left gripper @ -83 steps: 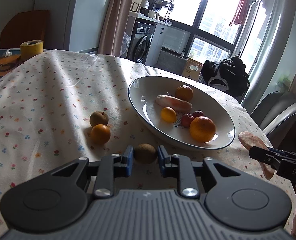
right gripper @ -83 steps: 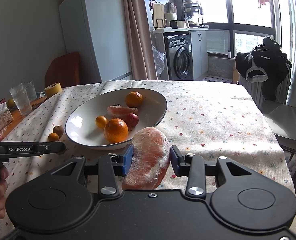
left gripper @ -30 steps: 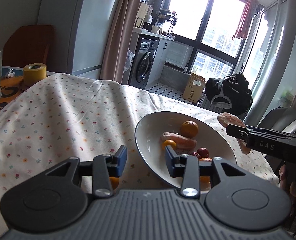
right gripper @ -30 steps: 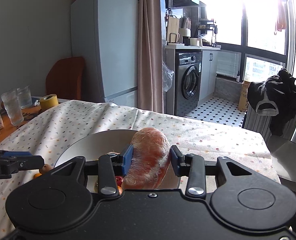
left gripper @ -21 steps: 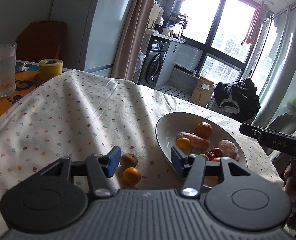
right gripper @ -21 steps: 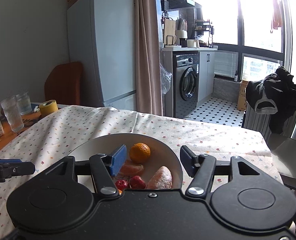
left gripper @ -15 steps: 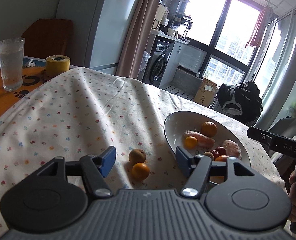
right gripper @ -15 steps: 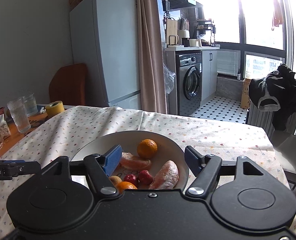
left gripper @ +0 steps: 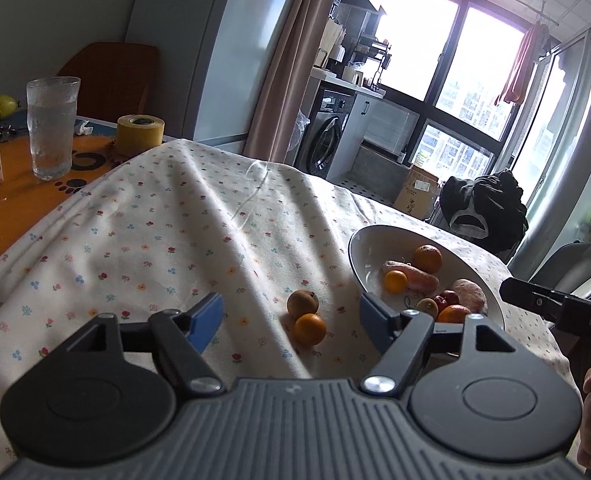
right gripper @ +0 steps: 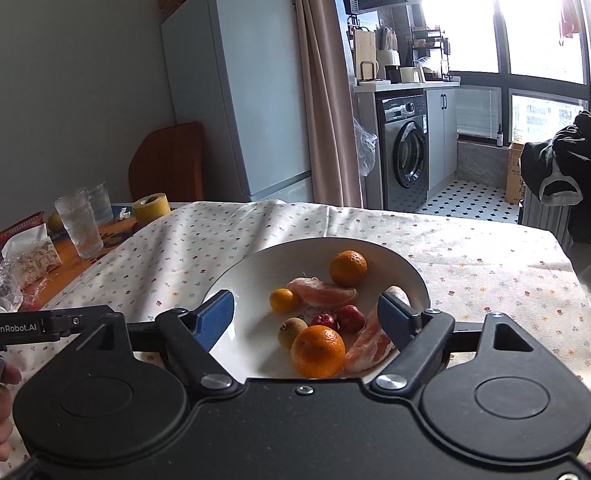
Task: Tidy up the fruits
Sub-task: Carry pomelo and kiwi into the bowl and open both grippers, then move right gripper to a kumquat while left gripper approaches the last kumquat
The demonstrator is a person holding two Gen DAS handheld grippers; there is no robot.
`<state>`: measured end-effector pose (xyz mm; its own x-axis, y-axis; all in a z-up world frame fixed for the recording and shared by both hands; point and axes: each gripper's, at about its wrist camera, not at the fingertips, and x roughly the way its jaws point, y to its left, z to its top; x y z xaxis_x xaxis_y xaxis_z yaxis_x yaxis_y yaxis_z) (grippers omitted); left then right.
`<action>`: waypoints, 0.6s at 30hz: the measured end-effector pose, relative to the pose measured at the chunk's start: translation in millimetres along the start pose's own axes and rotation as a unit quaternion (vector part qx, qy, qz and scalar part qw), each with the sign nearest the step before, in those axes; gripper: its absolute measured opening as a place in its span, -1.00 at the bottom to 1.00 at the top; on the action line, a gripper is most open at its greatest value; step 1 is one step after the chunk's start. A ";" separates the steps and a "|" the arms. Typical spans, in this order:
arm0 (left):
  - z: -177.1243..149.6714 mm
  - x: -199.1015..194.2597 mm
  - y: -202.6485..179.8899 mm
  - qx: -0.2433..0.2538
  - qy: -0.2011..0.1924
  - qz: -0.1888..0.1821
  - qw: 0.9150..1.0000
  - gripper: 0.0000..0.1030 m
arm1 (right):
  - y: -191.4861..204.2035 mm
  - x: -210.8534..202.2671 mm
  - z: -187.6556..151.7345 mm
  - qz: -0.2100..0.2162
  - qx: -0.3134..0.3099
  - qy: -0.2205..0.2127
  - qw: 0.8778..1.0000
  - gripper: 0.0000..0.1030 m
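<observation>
A white bowl (right gripper: 255, 264) on the flowered tablecloth holds two oranges (right gripper: 317, 351), a small orange (right gripper: 282, 300), two peeled pomelo segments (right gripper: 321, 292), a kiwi (right gripper: 291, 330) and red fruits (right gripper: 351, 318). My right gripper (right gripper: 307, 316) hovers open over the bowl's near side with nothing in it. In the left wrist view a kiwi (left gripper: 302, 303) and an orange (left gripper: 310, 329) lie on the cloth just left of the bowl (left gripper: 355, 248). My left gripper (left gripper: 291, 314) is open and empty above them.
At the far left a glass of water (left gripper: 53, 128) and a yellow tape roll (left gripper: 140, 130) stand on the bare orange tabletop. A snack bag (right gripper: 31, 260) lies there too. A chair with a black garment (left gripper: 483, 208) is beyond the table.
The left gripper let its kiwi go and the right its pomelo segment; both now lie in the bowl. Both grippers opened wide, and the left moved back toward the two fruits on the cloth.
</observation>
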<state>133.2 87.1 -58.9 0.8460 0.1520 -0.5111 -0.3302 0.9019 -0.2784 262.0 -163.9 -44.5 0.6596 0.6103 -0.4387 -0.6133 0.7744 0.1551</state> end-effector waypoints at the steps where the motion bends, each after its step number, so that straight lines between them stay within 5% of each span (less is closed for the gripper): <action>1: -0.6 -2.0 1.2 0.000 -0.001 0.000 1.000 0.43 | 2.9 -1.9 -1.1 0.003 0.000 0.000 1.000 0.52; 18: -7.5 -18.7 9.7 0.011 -0.001 0.035 0.999 0.43 | 25.5 -11.9 -14.7 0.056 0.006 0.001 0.998 0.77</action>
<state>111.1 89.9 -58.1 0.8220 0.2170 -0.5265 -0.3804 0.8973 -0.2241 232.1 -153.9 -48.3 0.5867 0.6921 -0.4204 -0.6777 0.7038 0.2131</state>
